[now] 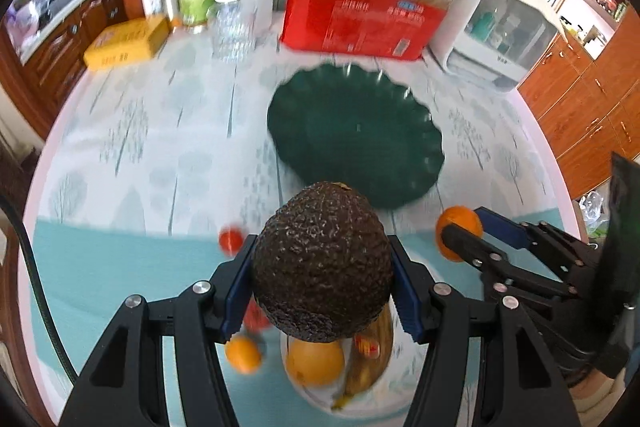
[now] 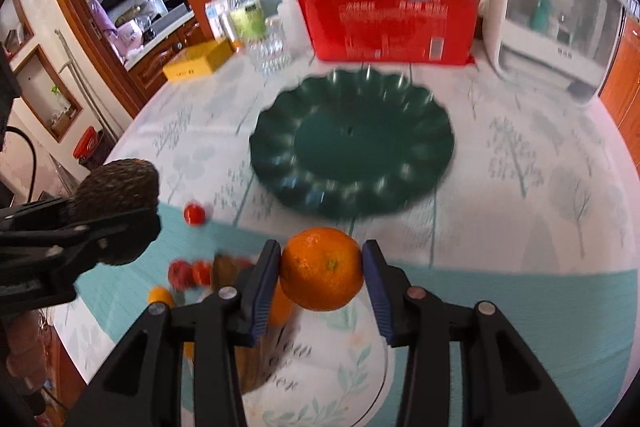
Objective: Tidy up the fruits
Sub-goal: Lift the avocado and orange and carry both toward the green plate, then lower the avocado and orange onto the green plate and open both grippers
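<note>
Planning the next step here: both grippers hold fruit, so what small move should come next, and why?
Probably carry the avocado forward over the green plate. The left gripper grips it above the white plate; the right gripper holds an orange, and the green plate lies empty just ahead.

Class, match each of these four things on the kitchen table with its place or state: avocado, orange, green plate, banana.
Things:
1. avocado
2. orange
3. green plate
4. banana

Places or states:
A. lying on the white plate
B. clamped in the right gripper
C. bare, mid-table
D. clamped in the left gripper

Pairs: 1-D, 2-B, 3-C, 4-A
</note>
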Motion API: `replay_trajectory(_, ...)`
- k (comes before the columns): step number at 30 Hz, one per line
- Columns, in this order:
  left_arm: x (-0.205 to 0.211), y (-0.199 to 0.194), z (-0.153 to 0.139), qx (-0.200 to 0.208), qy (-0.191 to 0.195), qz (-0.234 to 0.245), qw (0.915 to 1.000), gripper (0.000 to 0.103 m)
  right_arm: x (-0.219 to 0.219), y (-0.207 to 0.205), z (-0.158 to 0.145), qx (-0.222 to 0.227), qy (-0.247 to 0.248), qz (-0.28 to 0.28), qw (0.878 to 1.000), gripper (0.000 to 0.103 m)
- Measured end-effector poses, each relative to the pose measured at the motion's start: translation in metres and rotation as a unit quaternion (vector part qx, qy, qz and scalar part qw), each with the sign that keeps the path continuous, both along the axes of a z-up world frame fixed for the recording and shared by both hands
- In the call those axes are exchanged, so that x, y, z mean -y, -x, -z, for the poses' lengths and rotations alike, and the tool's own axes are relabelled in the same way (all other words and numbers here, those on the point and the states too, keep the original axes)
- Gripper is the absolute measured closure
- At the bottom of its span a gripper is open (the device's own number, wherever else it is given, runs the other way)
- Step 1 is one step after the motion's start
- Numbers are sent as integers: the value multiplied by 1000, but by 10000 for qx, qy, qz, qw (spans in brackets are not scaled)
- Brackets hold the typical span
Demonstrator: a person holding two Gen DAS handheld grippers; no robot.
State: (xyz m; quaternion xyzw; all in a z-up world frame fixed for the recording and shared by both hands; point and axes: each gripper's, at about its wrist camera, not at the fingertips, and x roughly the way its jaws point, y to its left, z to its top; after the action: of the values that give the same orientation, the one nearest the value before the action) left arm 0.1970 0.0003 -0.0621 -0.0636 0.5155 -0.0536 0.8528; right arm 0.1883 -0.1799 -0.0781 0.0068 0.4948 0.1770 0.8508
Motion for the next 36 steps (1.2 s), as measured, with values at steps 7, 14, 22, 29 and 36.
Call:
replay_trajectory(7, 5, -58, -14, 257, -255, 111, 9993, 44, 5, -49, -28, 351, 130, 188, 9991, 61)
replay_trajectory(14, 12, -107, 3, 191, -187, 265, 9993, 44, 3, -100, -26, 360, 237, 345, 9985, 61)
replay_trajectory(22, 15, -148, 62, -312, 133, 325, 9989, 44, -8, -134, 33, -184, 493, 385, 9979, 61)
replay_trajectory(29, 23, -164, 99, -479, -139, 361, 9981, 43, -5, -147, 73, -640, 492, 539, 9953, 61)
replay_trajectory(36, 24, -171, 114, -606, -273, 318, 9973, 43, -5, -148, 85, -738, 522, 579, 9942, 60)
